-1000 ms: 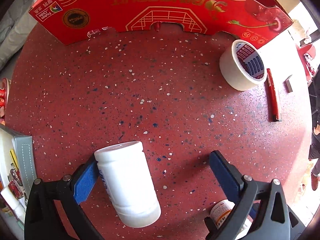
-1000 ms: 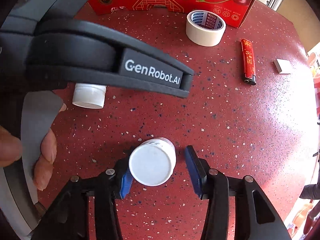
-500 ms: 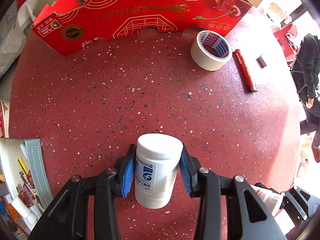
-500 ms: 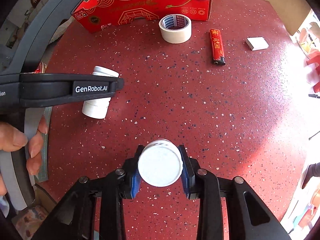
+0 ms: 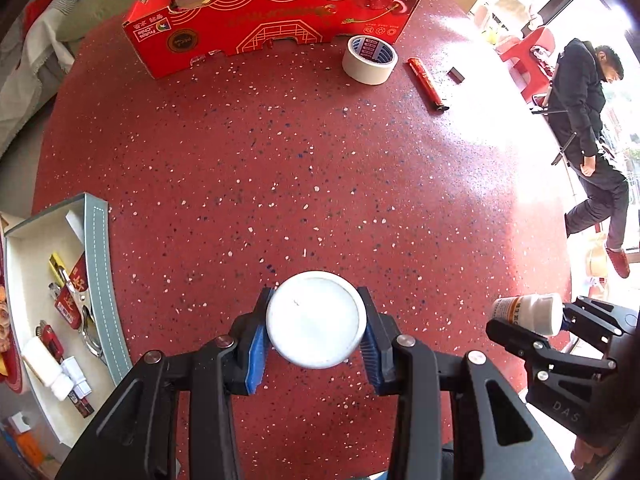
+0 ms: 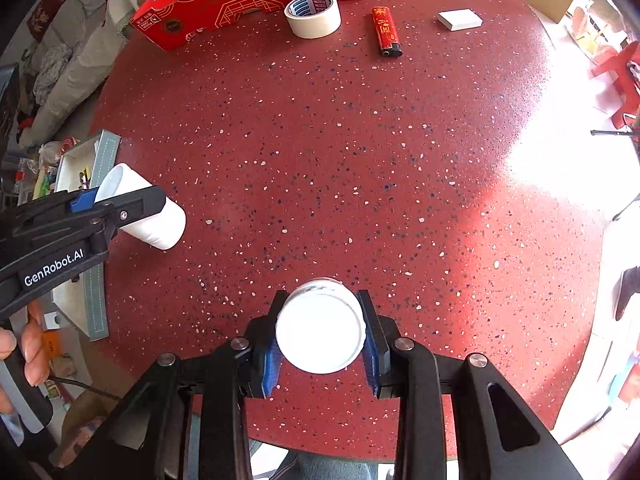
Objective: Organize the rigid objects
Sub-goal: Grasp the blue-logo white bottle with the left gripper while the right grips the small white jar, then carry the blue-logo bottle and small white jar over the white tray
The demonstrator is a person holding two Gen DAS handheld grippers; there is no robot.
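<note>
As both grippers point down at the red speckled table (image 5: 320, 160), each entry below is read from its own wrist view and checked in the other.

Left gripper (image 5: 316, 334): blue pads pressed on either side of a large white bottle (image 5: 316, 320); the jaws have just been closing, with that bottle between them.
Large white bottle, axis: end-on to the left wrist camera, only one round flat end showing, so its long axis runs along the gripper's fingers, down toward the table. From the right wrist view (image 6: 144, 212) it reads as a tilted cylinder with the pads across its body.
Large white bottle, place: clear of the table, near the tray.
Right gripper (image 6: 320, 340): blue pads clamped on a small white bottle (image 6: 320, 330); the jaws have just been closing around it.
Small white bottle, axis: round white end toward the right wrist camera, slightly tilted, a strip of its side showing at the top. In the left wrist view (image 5: 524, 312) an orange-printed label shows.
Small white bottle, place: above the table's near edge.
Tray (image 5: 102, 280): grey-rimmed, at the table's left edge, holding small mixed items.
Red carton (image 5: 260, 36): far side, open top, tape rolls inside.
Masking tape roll (image 5: 370, 60): just beside the carton.
Red lighter (image 6: 386, 32): beside the tape roll, apart from it.
White block (image 6: 460, 20): beyond the lighter.
Bystander (image 5: 588, 140): standing off the table's right side.
</note>
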